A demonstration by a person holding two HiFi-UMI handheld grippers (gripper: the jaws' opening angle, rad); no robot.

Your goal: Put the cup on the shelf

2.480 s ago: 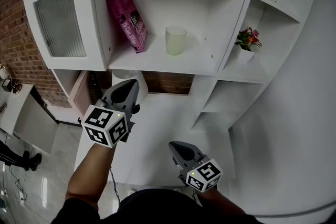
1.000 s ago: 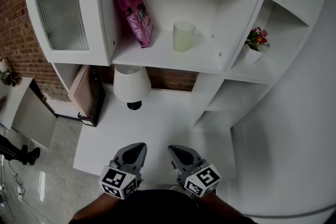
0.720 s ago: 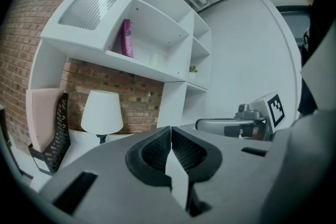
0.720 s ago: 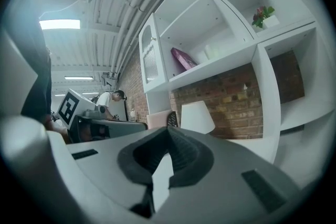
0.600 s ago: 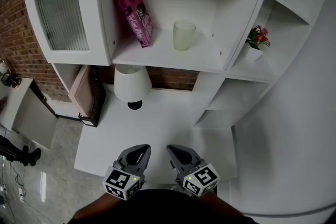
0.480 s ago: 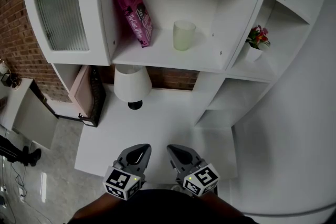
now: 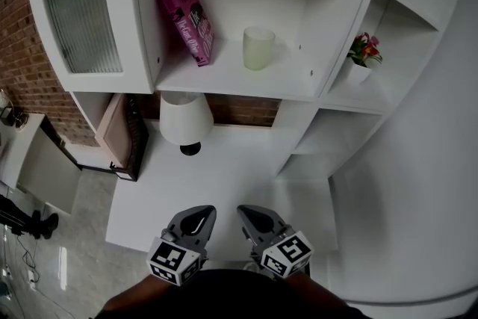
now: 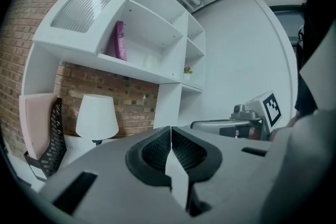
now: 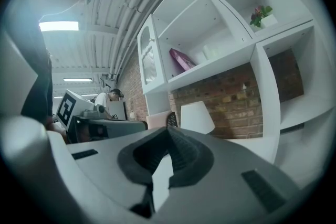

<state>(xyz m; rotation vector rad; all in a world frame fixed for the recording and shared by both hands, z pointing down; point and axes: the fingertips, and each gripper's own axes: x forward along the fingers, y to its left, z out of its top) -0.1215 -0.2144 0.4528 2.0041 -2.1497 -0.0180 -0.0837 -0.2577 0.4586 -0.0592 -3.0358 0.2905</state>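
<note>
Head view: holding left gripper [image 7: 199,212] and right gripper [image 7: 247,212] above the near edge of the tabletop [image 7: 233,169], jaws together on nothing. Leaving bare tabletop ahead, up to the lamp [image 7: 184,119]. Standing upright on the shelf [image 7: 224,78] near the leaning book [image 7: 184,16]: cup [image 7: 258,48], mouth up, long axis vertical.

cup [image 7: 258,48]: frosted, matt. shelf [image 7: 224,76]: smooth white paint. wall [image 7: 13,41]: rough brick. door [image 7: 82,22]: ribbed glass. book [image 7: 184,17]: glossy cvr.
</note>
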